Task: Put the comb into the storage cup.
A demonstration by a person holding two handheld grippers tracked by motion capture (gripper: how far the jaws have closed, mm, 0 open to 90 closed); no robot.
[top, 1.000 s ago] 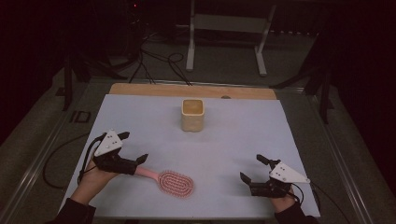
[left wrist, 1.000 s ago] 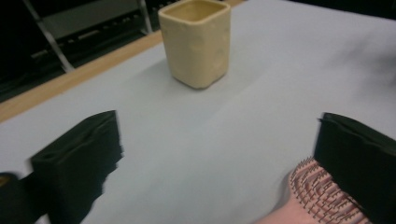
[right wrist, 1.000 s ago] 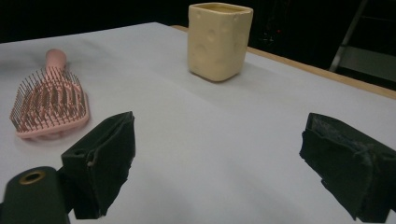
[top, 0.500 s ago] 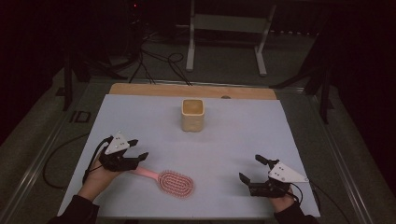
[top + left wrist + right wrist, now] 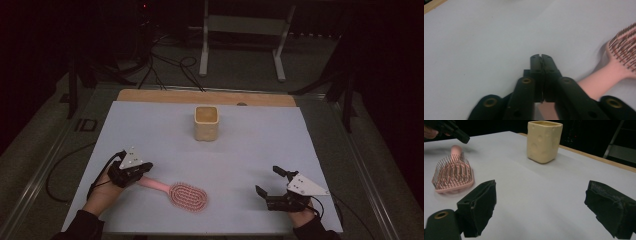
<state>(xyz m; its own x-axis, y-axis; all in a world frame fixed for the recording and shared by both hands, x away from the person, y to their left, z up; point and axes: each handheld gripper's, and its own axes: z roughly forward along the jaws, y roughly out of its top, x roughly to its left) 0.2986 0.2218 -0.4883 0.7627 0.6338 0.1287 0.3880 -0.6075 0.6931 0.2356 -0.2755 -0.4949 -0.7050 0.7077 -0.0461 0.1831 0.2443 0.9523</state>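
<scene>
The pink hairbrush lies well in front of the cream cup, bristles up. The left gripper has just clamped its jaws together over the handle end; whether it pinches is unclear. Next probably lifting. The right gripper rests spread

dim room, lit table, soft blur in gripper views.

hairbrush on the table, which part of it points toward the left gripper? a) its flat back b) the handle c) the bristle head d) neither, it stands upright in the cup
b: in the high view the pink hairbrush lies flat, bristles up, with its handle running up-left to the left gripper and its head on the far side from that gripper.
</scene>
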